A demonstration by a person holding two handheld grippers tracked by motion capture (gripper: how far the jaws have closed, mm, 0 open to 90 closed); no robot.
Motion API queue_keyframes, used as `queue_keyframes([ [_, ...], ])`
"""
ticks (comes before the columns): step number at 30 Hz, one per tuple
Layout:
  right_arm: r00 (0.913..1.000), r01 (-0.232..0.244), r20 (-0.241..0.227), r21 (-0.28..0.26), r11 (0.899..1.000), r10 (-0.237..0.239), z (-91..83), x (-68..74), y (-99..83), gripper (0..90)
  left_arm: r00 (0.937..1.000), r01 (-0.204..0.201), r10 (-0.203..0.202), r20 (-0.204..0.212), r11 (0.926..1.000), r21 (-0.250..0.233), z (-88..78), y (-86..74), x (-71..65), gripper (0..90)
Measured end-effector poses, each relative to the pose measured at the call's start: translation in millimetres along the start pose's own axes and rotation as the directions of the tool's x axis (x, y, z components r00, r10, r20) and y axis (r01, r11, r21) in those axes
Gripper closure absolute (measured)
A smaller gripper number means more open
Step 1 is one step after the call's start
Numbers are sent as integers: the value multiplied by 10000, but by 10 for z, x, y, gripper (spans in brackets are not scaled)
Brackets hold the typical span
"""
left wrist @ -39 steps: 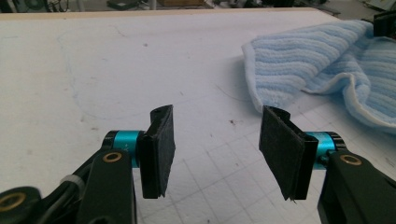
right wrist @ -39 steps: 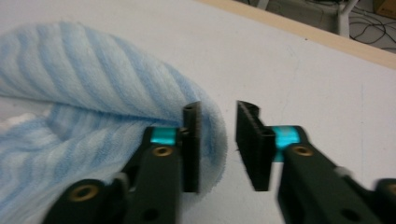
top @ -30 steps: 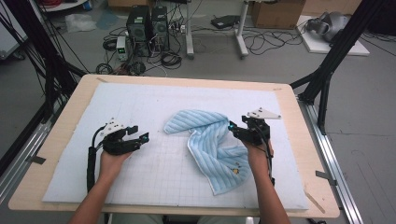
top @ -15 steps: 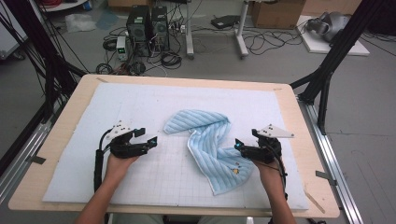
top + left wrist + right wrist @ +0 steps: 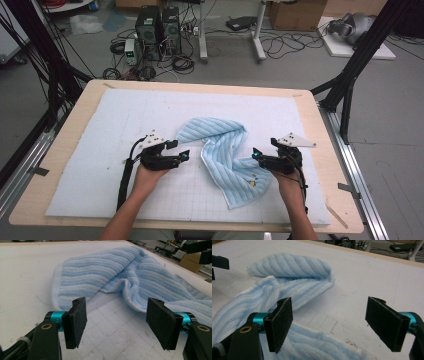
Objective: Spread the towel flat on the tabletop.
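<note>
Towel (image 5: 223,152) crumpled, long axis from far-left toward near-right table (image 5: 80,110) edge.

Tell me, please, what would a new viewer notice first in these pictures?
A crumpled light blue striped towel lies in the middle of the white mat. The left claw and the right claw flank it, both open and holding nothing.

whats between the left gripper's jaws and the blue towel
Bare gridded mat: in the left gripper view the open left gripper has nothing between its jaws, and the towel edge lies just beyond them.
</note>
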State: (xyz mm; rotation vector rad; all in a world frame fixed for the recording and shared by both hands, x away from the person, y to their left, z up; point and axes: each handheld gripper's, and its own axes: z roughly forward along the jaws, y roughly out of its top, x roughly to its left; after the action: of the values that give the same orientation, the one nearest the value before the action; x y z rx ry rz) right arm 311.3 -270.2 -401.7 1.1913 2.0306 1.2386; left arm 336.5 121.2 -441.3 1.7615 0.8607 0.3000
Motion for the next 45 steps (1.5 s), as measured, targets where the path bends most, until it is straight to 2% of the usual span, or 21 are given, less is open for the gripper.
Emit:
queue_keyframes([
  [6, 9998, -150, 105, 57, 9999, 149, 3, -22, -29, 215, 9982, -604, 604, 30, 9952, 766, 245, 4, -144, 309],
  [8, 9998, -182, 129, 116, 9998, 180, 11, -32, -43, 215, 9948, -943, 990, -231, 9834, 1549, 339, 17, -183, 308],
  [11, 9996, -247, 110, 171, 9995, 245, 21, -40, -57, 215, 9827, -1628, 1785, -493, 9596, 2293, 435, 48, -235, 357],
  [12, 9997, -240, 111, 194, 9995, 238, 23, -41, -60, 215, 9788, -1799, 1985, -495, 9503, 2540, 457, 54, -242, 404],
  [13, 9996, -265, 111, 215, 9994, 263, 25, -38, -62, 215, 9722, -2088, 2308, -397, 9310, 2993, 488, 58, -248, 482],
  [14, 9997, -233, 114, 237, 9994, 230, 29, -41, -66, 215, 9729, -2080, 2284, -373, 9339, 2908, 495, 62, -249, 564],
  [15, 9997, -237, 111, 249, 9994, 234, 32, -40, -68, 215, 9725, -2140, 2314, -258, 9319, 2929, 490, 74, -242, 637],
  [16, 9997, -209, 121, 257, 9995, 206, 35, -43, -73, 215, 9675, -2269, 2495, -398, 9272, 2980, 482, 77, -244, 792],
  [17, 9996, -259, 117, 280, 9993, 256, 36, -42, -78, 215, 9671, -2300, 2519, -364, 9262, 2989, 473, 79, -221, 835],
  [19, 9996, -244, 129, 335, 9991, 240, 40, -45, -86, 215, 9717, -2113, 2330, -378, 9301, 3006, 439, 83, -162, 880],
  [21, 9996, -264, 110, 369, 9990, 260, 42, -47, -91, 215, 9750, -1909, 2152, -556, 9388, 2867, 391, 93, -101, 892],
  [24, 9996, -276, 107, 391, 9989, 272, 52, -36, -97, 215, 9769, -1692, 1974, -812, 9481, 2694, 325, 113, -7, 894],
  [27, 9997, -236, 76, 444, 9987, 233, 68, -20, -102, 215, 9773, -1538, 1859, -1017, 9523, 2635, 274, 142, 107, 896],
  [30, 9999, -152, 48, 486, 9987, 149, 90, -2, -103, 216, 9781, -1270, 1623, -1306, 9615, 2438, 210, 191, 242, 896],
  [31, 9999, -153, 23, 507, 9986, 152, 99, 5, -103, 216, 9789, -1067, 1420, -1471, 9685, 2251, 182, 207, 306, 896],
  [33, 9998, -192, 1, 576, 9982, 192, 113, 22, -106, 216, 9757, -925, 1360, -1716, 9664, 2399, 163, 235, 395, 896],
  [35, 9998, -173, -11, 587, 9981, 174, 120, 26, -108, 216, 9735, -668, 1163, -1970, 9682, 2412, 134, 270, 503, 896],
  [39, 9998, -171, -36, 550, 9983, 173, 118, 30, -114, 216, 9669, -163, 683, -2459, 9781, 2075, 68, 347, 702, 896],
  [41, 9998, -206, -45, 553, 9983, 209, 115, 33, -115, 217, 9635, -31, 562, -2617, 9799, 1993, 40, 371, 779, 896],
  [43, 9998, -201, -86, 524, 9984, 206, 117, 39, -114, 226, 9607, 198, 259, -2762, 9867, 1615, 21, 372, 840, 896],
  [45, 9998, -129, -173, 481, 9988, 138, 122, 58, -109, 230, 9624, 312, 72, -2716, 9901, 1368, 10, 359, 870, 893],
])
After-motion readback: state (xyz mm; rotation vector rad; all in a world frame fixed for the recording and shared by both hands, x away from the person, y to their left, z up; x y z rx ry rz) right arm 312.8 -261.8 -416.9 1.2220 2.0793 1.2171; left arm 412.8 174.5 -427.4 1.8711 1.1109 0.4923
